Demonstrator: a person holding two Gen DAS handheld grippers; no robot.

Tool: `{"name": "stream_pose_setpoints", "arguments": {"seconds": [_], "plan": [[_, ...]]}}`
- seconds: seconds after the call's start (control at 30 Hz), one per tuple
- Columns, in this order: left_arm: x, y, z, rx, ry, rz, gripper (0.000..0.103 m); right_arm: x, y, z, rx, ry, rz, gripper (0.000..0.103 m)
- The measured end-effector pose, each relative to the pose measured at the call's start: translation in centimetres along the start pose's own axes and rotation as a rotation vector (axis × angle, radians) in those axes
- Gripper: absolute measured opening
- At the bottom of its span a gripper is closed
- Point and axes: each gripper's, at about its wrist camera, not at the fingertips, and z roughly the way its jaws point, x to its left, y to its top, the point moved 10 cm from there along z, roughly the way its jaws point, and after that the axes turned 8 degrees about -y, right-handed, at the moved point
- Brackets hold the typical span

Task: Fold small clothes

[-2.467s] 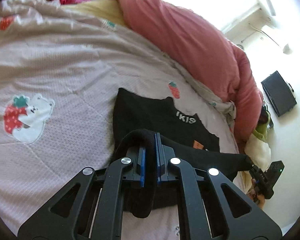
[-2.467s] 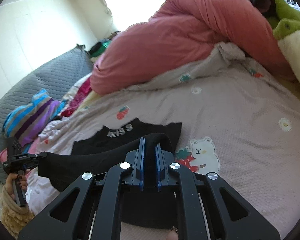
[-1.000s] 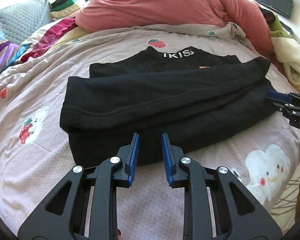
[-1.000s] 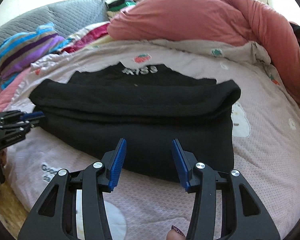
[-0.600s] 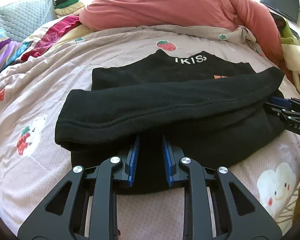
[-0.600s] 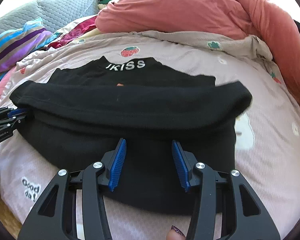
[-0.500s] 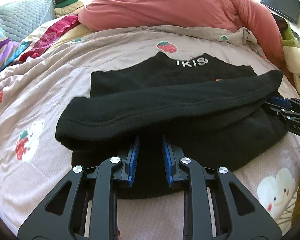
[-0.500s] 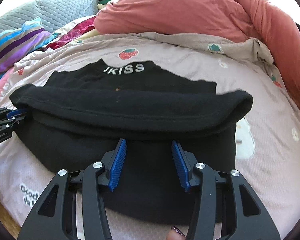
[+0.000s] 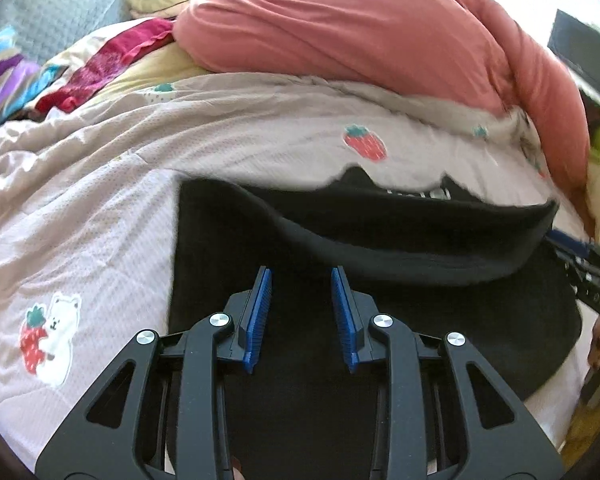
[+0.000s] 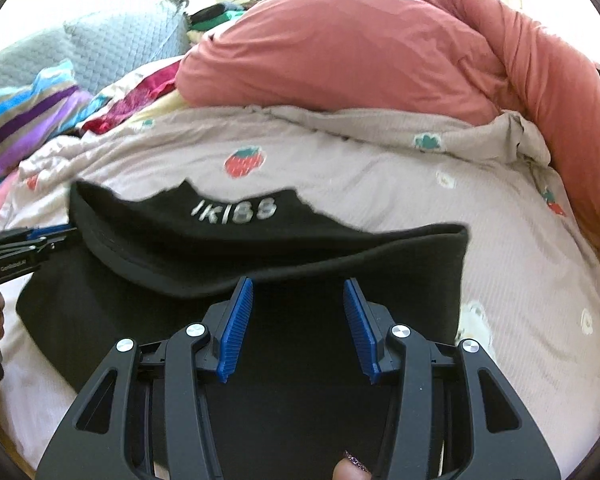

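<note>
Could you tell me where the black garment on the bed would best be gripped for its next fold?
Probably the folded-over hem of the black garment, one gripper near each end, coming from the near side. That edge stands proud as a thick roll, so fingers can slide under it; the rest lies flat.

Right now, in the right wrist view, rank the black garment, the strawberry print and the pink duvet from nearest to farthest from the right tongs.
1. Black garment: directly under and ahead of the right tongs.
2. Strawberry print: on the bedspread beyond the garment's lettered edge, slightly left.
3. Pink duvet: heaped across the back.
</note>
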Motion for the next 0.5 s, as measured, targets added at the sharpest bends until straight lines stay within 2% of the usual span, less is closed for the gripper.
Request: {"name": "stream_pose_setpoints", "arguments": {"seconds": [0.23, 0.4, 0.5], "plan": [[4.1, 1.5, -1.3, -0.073, -0.021, -0.128, 0.035, -4.1, 1.2, -0.1, -0.023, -0.050, 0.117, 0.046], [7.6, 1.0, -0.9, -0.067, -0.001, -0.201, 0.036, -7.2, -0.1, 1.0, 0.020, -0.088, 0.169, 0.048], [8.5, 0.8, -0.3, -0.057, -0.004, -0.205, 0.039, -8.4, -0.8, 2.0, 0.056, -0.098, 0.183, 0.048]]}}
